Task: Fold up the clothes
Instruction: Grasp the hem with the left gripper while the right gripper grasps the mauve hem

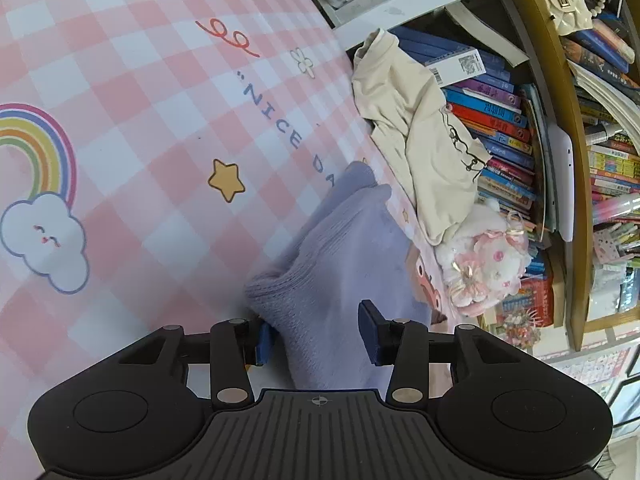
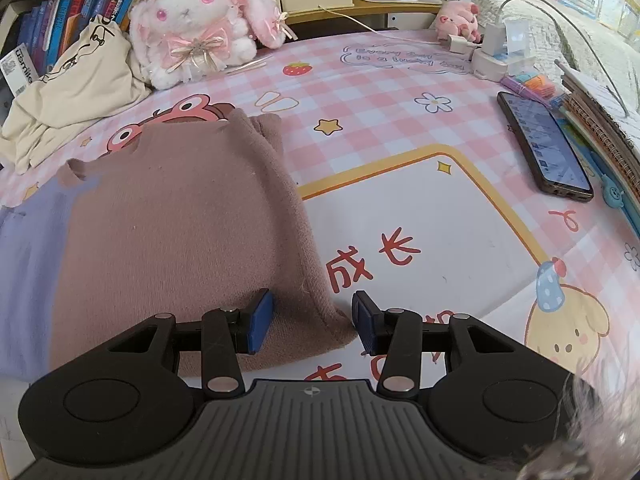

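A lavender knit garment (image 1: pixel 340 272) lies folded on the pink checked table mat (image 1: pixel 160 100). My left gripper (image 1: pixel 318 338) straddles its near end. The jaws stand apart, the left pad at the folded edge and the right pad over the cloth, with no visible pinch. In the right wrist view a brown knit garment (image 2: pixel 180 220) lies flat, with lavender cloth (image 2: pixel 24 264) showing at its left. My right gripper (image 2: pixel 312 322) has that garment's near right corner between its blue pads, and the jaws stand apart without squeezing it.
A cream shirt (image 1: pixel 420 140) is heaped at the mat's edge against rows of books (image 1: pixel 500 120), beside a white and pink plush rabbit (image 2: pixel 192 28). A phone (image 2: pixel 544 148), notebooks, a charger block (image 2: pixel 496 48) and a small pink plush sit on the right.
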Tool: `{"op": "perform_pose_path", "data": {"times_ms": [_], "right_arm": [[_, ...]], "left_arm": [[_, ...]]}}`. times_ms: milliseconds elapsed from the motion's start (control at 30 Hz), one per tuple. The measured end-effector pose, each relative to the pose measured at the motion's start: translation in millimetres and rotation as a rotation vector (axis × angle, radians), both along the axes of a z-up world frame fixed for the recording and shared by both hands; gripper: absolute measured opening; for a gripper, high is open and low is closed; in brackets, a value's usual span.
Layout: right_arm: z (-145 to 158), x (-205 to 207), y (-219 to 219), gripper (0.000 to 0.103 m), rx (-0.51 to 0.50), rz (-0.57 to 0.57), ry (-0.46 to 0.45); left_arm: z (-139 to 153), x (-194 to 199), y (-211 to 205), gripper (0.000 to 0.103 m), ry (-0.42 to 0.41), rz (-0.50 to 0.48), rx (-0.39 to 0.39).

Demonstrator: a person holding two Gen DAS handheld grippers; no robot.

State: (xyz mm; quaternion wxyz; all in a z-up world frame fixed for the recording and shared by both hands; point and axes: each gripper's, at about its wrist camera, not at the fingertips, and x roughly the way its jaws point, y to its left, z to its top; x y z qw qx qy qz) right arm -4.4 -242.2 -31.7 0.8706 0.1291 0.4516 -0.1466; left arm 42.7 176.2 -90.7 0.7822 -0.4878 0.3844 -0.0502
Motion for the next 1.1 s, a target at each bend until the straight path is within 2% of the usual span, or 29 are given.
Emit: {"op": "perform_pose_path", "data": {"times_ms": [33, 100, 167, 333, 633, 767, 1100], "right_arm": [[0, 0, 0, 0.042, 0.002, 0.001, -0.001], [0, -1, -1, 0.042, 0.006, 0.003, -0.003], [0, -1, 0, 0.042, 0.005, 0.008, -0.003], [0, 2, 7, 0.043, 0.065, 0.069, -0.004], [5, 17, 52, 0.044, 0.010, 0.391, -0.014], [6, 20, 60, 0.044, -0.031, 0.526, -0.034], [12, 42, 49, 0.042, -0.010, 0.719, -0.125]], "left_arm": [[-1, 1, 0, 0.038, -0.003, 0.005, -0.004], [-4, 2, 2, 0.015, 0.005, 0.000, -0.008], [-8, 2, 8, 0.011, 0.016, -0.009, -0.026], [-8, -6, 27, 0.010, 0.009, 0.035, -0.022], [-2, -24, 68, 0.010, 0.013, 0.138, 0.056], [-3, -27, 70, 0.011, 0.019, 0.171, 0.061], [-1, -32, 61, 0.012, 0.013, 0.238, 0.103]]}}
